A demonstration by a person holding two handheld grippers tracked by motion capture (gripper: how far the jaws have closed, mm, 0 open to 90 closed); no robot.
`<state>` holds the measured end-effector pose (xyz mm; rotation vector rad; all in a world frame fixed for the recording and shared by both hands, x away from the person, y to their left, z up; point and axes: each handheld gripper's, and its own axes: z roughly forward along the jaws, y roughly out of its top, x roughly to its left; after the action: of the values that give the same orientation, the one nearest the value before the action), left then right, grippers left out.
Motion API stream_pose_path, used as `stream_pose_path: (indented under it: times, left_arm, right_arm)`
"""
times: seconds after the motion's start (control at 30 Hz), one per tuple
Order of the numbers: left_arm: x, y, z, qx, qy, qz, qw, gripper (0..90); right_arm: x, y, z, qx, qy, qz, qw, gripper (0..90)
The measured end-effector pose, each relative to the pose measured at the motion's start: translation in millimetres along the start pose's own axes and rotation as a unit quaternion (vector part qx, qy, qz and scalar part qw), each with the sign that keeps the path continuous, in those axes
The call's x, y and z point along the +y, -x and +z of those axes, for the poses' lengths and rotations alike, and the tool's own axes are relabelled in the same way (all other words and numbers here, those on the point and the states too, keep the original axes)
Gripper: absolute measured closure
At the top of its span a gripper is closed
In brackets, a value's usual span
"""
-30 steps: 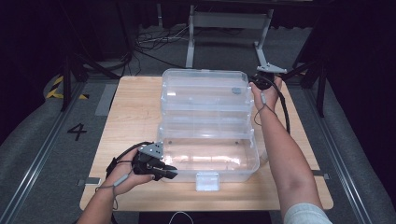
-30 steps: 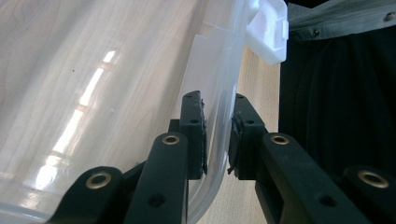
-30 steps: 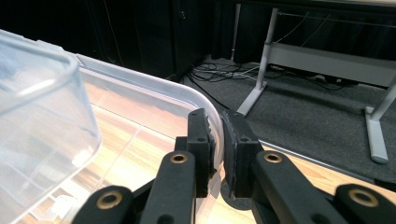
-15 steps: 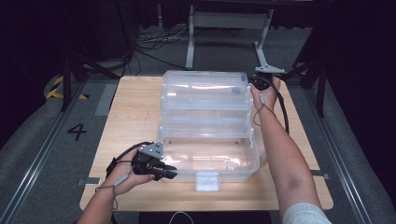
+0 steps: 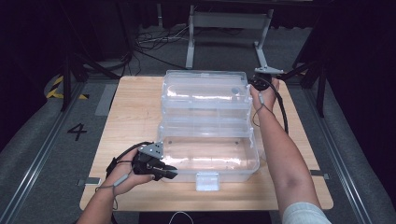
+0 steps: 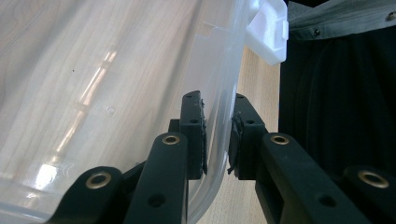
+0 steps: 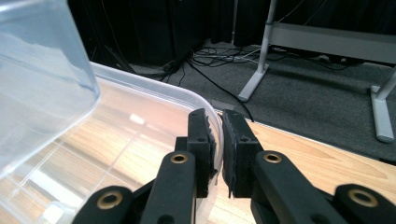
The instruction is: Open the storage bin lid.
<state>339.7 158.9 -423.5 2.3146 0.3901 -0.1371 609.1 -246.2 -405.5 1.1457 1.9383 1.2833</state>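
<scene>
High view: one clear box (image 5: 208, 126), two claws.

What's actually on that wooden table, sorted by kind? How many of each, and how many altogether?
Clear plastic box, lying open with its lid swung back: 1
White latch on the box's near wall: 1
Black hand-held grippers, left gripper and right gripper, each clamped on the box's rim: 2
Total: 4
</scene>
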Motion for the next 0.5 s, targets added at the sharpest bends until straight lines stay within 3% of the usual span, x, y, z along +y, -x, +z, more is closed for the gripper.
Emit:
stream_pose_path:
  times: [0.2,0.33,0.5]
  left_arm:
    - [4.2,1.8,-2.9,0.005,-0.012,-0.006,0.9999,75.3]
    - [8.3,3.3,-9.1,0.002,0.004,-0.001,1.0,71.2]
    - [13.4,1.9,-29.3,0.023,0.032,-0.01,0.9992,66.6]
  right_arm:
    - [1.4,0.3,-3.8,0.008,0.008,0.006,0.9999,74.5]
    - [7.0,1.2,-12.8,0.011,0.021,0.008,0.9997,68.7]
    - [16.8,0.2,-38.1,0.016,0.032,-0.005,0.9993,63.5]
